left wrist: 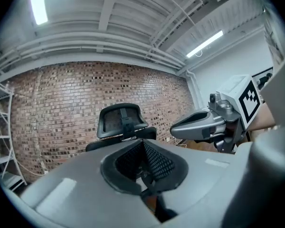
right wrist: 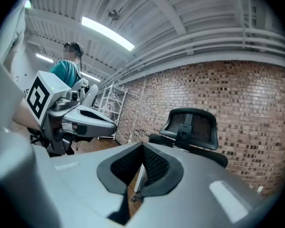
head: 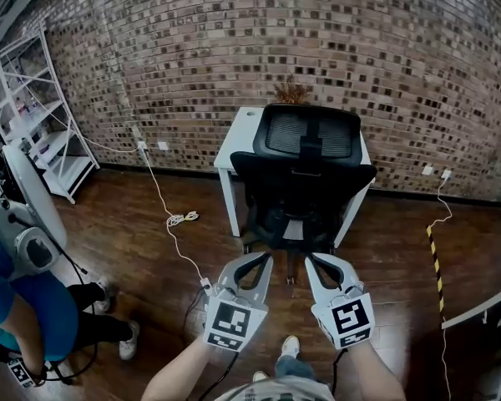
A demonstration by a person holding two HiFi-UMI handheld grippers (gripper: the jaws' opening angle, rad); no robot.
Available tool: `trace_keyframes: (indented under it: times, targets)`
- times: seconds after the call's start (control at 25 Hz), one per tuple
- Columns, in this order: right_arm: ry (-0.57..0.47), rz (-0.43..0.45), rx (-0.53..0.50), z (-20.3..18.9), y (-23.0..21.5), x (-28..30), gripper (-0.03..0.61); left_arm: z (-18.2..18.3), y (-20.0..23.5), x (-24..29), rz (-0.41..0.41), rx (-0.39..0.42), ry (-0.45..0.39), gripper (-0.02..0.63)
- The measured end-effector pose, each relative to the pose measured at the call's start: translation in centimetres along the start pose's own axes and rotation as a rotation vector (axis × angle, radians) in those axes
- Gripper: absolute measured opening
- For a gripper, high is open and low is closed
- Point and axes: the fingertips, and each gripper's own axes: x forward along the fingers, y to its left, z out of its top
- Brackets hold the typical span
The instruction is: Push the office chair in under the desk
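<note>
The grey plastic fingers (left wrist: 154, 161) of the left gripper (head: 252, 264) are closed together on nothing, and their black pads have a mesh-like texture. The right gripper (head: 321, 264) is closed the same way and empty. Beyond them, untouched, the black office chair (head: 305, 170) with its mesh back stands against the near side of the white counter (head: 231, 149). To the left a thin white cable (head: 171, 224) curls on the dark wooden floor (head: 134, 215). A brick wall (head: 192, 57) is far behind. The chair hides most of the counter, so I cannot tell how deep the seat goes under.
</note>
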Motion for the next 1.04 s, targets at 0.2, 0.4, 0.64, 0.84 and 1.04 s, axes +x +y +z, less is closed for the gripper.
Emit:
trace_keyframes:
  times: [0.2,0.4,0.64,0.84,1.04]
  targets:
    - [-0.06,-0.009,0.084,1.7,2.3,-2.5,0.0,0.6,-1.5,-3.2,-0.01,-0.05,-0.042,0.017]
    - [-0.098,-0.042,0.123,2.7,4.1,-4.4,0.0,0.9,-2.2,-5.8,-0.001,-0.124,-0.089,0.017]
    - [-0.1,-0.04,0.178,2.4,6.1,-6.0,0.0,1.1,-4.2,-7.5,-0.022,-0.199,-0.113,0.017]
    - [-0.1,-0.045,0.203,2.2,6.6,-6.8,0.0,1.1,-4.9,-8.0,-0.018,-0.217,-0.12,0.017]
    - [-0.101,-0.049,0.215,2.2,6.2,-7.2,0.0,2.4,-5.4,-7.4,-0.035,-0.189,-0.138,0.017]
